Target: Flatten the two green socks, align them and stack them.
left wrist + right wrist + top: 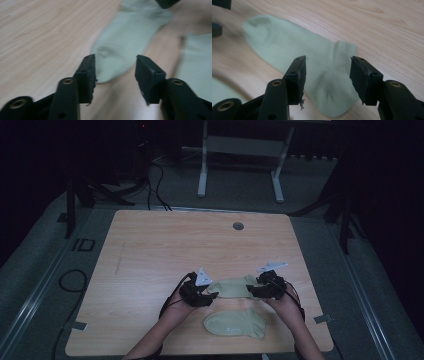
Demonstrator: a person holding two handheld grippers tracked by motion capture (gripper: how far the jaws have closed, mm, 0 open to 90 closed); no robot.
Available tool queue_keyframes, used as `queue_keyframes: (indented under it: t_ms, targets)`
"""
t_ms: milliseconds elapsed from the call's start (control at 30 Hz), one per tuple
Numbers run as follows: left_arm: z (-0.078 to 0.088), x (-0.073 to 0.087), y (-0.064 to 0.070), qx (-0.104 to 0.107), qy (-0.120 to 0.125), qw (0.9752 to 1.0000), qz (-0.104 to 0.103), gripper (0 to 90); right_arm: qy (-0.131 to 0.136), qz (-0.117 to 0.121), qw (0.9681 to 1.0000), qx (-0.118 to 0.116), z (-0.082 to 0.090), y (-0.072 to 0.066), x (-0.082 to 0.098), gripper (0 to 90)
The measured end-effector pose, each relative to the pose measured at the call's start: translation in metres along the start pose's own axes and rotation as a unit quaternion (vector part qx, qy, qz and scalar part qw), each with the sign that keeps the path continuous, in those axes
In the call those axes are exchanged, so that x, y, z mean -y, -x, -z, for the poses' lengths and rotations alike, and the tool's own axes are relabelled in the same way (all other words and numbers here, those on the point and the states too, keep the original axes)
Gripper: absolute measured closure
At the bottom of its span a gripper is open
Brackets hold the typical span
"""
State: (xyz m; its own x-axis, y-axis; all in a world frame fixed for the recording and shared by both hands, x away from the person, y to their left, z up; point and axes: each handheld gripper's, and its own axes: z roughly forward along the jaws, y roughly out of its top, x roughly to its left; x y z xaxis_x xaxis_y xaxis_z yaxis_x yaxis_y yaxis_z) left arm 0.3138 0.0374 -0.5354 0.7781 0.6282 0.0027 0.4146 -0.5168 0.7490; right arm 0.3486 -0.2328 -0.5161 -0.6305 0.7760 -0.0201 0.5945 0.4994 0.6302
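Two pale green socks lie flat on the wooden table. The farther sock stretches between my two grippers. My left gripper is open at its toe end, jaws astride the tip and not closed on it. My right gripper is open over its cuff and heel end, the fabric showing between the jaws. The nearer sock lies alone closer to the table's front edge, and its edge appears at the right of the left gripper view.
A round cable hole sits near the table's far edge. Behind the table stand white desk legs, and cables trail on the grey floor. The person's forearms enter from the bottom.
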Motion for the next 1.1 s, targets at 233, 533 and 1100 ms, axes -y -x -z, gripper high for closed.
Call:
queue_keyframes:
  t_ms: [233, 533, 1100]
  targets:
    - [0.024, 0.014, 0.020, 0.018, -0.014, 0.9997, 0.002, 45.8, 0.006, -0.005, 0.9996, -0.025, 0.029, -0.008, 0.019, 48.4]
    - [0.028, 0.040, 0.039, 0.036, -0.038, 0.9985, 0.011, 44.2, -0.022, -0.004, 0.9990, -0.039, 0.035, -0.020, 0.062, 52.8]
    - [0.018, 0.049, 0.052, 0.052, -0.052, 0.9973, -0.003, 87.8, -0.052, 0.031, 0.9980, -0.019, 0.031, -0.041, 0.085, 84.3]
